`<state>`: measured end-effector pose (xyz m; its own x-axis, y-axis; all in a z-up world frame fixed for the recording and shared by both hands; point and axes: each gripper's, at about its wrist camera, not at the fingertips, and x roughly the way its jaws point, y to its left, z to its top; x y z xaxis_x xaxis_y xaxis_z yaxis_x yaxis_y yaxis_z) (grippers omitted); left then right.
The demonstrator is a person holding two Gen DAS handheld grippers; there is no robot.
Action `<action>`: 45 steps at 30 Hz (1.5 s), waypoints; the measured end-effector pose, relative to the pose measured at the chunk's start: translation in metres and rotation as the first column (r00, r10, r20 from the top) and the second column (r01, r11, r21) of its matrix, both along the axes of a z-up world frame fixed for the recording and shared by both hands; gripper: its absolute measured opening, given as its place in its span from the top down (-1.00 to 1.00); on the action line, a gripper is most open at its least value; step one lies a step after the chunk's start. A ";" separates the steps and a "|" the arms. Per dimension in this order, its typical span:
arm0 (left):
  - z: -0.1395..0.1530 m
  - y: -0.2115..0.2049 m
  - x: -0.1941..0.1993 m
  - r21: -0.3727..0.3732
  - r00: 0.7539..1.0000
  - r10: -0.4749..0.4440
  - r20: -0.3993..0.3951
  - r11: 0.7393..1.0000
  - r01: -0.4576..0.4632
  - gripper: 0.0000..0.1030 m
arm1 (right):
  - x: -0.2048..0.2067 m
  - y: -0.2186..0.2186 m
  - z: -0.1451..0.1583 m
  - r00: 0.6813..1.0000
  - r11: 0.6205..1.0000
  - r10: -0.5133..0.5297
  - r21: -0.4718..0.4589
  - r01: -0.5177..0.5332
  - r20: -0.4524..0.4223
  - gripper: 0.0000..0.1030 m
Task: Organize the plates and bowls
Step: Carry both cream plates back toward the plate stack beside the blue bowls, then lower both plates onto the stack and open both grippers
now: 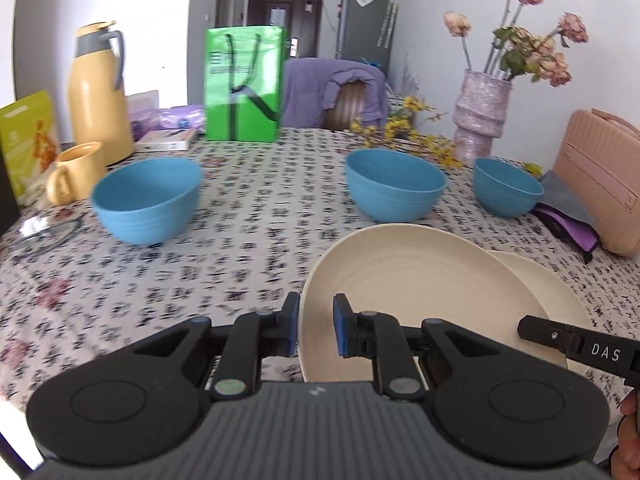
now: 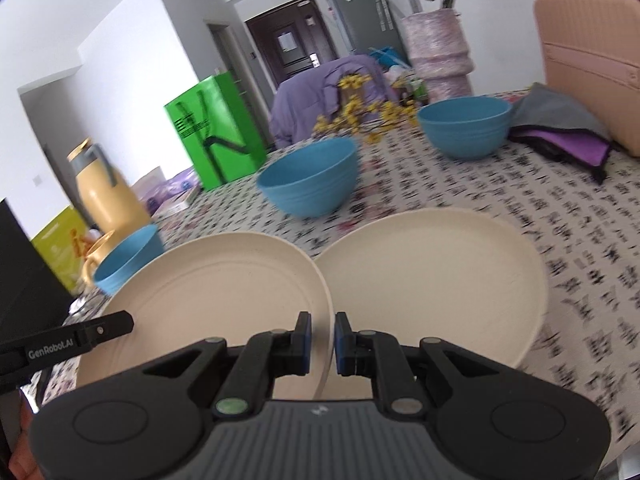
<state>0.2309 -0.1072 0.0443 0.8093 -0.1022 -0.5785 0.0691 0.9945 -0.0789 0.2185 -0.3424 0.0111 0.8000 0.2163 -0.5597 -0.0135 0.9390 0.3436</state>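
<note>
Progress on the sorting is partial, by our reading. We find two cream plates in hand and three blue bowls not yet gathered.

The left gripper has its jaws clamped on the near rim of the left plate, which we see lifted and tilted. The right gripper has its jaws pressed together on the near rim of the right plate. In the left wrist view the right plate lies partly behind the left one; in the right wrist view the two rims overlap at the middle. We cannot tell whether they touch.

The bowls stand apart on the tabletop: the left bowl near a yellow mug, the middle bowl, and the right bowl beside the vase.

We judge the plates are being brought into one stack, not yet set down. The bowls remain to be nested.
</note>
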 end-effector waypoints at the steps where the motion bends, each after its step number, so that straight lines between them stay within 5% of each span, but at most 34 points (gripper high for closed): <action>1: -0.001 -0.006 0.004 -0.001 1.000 -0.013 -0.001 1.000 0.013 0.68 | 0.001 -0.006 0.001 1.000 1.000 -0.013 -0.003 0.013 0.002 0.77; 18: -0.029 -0.092 0.059 -0.022 0.977 -0.198 -0.077 0.980 0.197 0.67 | 0.024 -0.082 -0.011 0.979 0.973 -0.205 -0.112 0.204 0.000 0.73; 30: -0.044 -0.105 0.074 0.000 0.969 -0.225 -0.101 0.974 0.226 0.60 | 0.033 -0.078 -0.012 0.982 0.954 -0.181 -0.236 0.187 0.048 0.49; 36: -0.039 -0.101 0.073 -0.007 0.970 -0.227 -0.089 0.974 0.227 0.48 | 0.032 -0.073 -0.011 0.989 0.960 -0.140 -0.238 0.149 0.057 0.24; 45: -0.027 -0.091 0.061 -0.007 0.976 -0.211 -0.047 0.977 0.211 0.26 | 0.025 -0.067 0.002 0.987 0.959 -0.133 -0.240 0.152 0.093 0.20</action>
